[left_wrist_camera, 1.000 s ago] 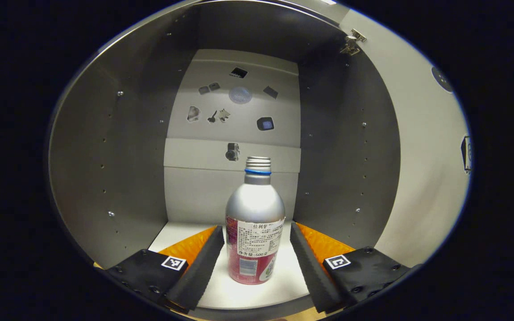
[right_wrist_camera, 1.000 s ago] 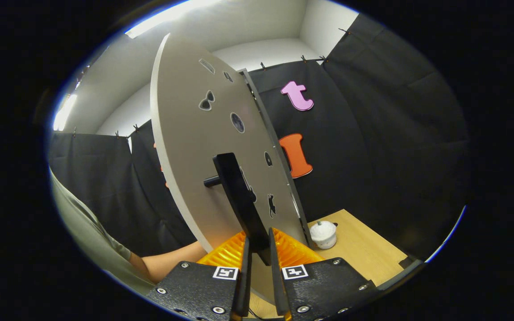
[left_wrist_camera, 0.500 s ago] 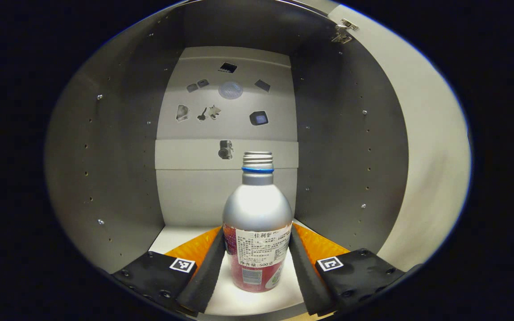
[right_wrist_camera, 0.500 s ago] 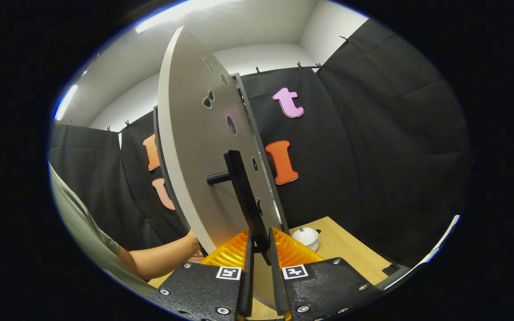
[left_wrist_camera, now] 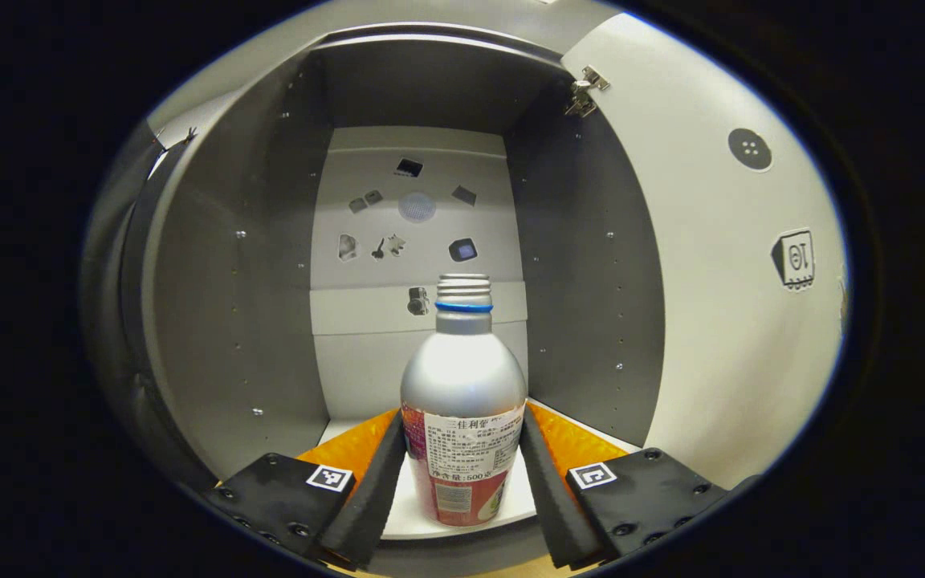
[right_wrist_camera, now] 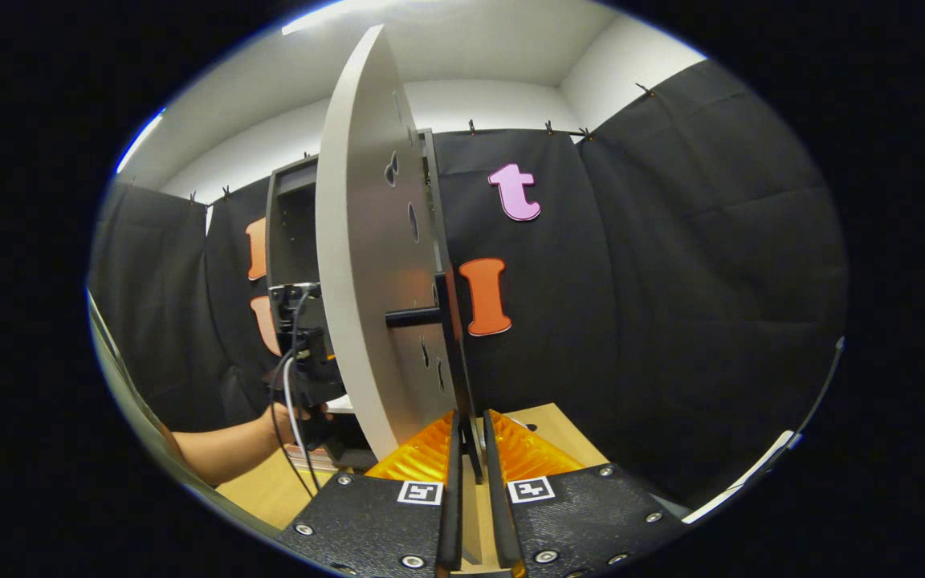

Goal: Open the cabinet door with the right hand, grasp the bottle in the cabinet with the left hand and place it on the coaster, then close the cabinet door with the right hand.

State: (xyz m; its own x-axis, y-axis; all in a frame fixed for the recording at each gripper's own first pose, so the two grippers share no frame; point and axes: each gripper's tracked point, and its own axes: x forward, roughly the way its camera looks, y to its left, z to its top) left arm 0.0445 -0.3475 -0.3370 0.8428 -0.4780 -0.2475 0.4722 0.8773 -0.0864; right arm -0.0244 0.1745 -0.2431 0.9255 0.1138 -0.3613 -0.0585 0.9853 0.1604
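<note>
Bottle (left_wrist_camera: pixel 463 417) pinched by left gripper (left_wrist_camera: pixel 462 474), drawn outward, right gripper (right_wrist_camera: pixel 470 482) clamping handle (right_wrist_camera: pixel 454 361).

bottle (left_wrist_camera: pixel 462 409) upright in cabinet (left_wrist_camera: pixel 254 265), near front edge, between left gripper (left_wrist_camera: pixel 462 482) fingers; door (left_wrist_camera: pixel 719 265) open at right.

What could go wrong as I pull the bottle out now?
The left gripper clamps only the bottle's lower half, so the tall bottle may tip in the grasp. The right gripper pinches the door handle near its lower end; a slip could let the cabinet door swing.
</note>
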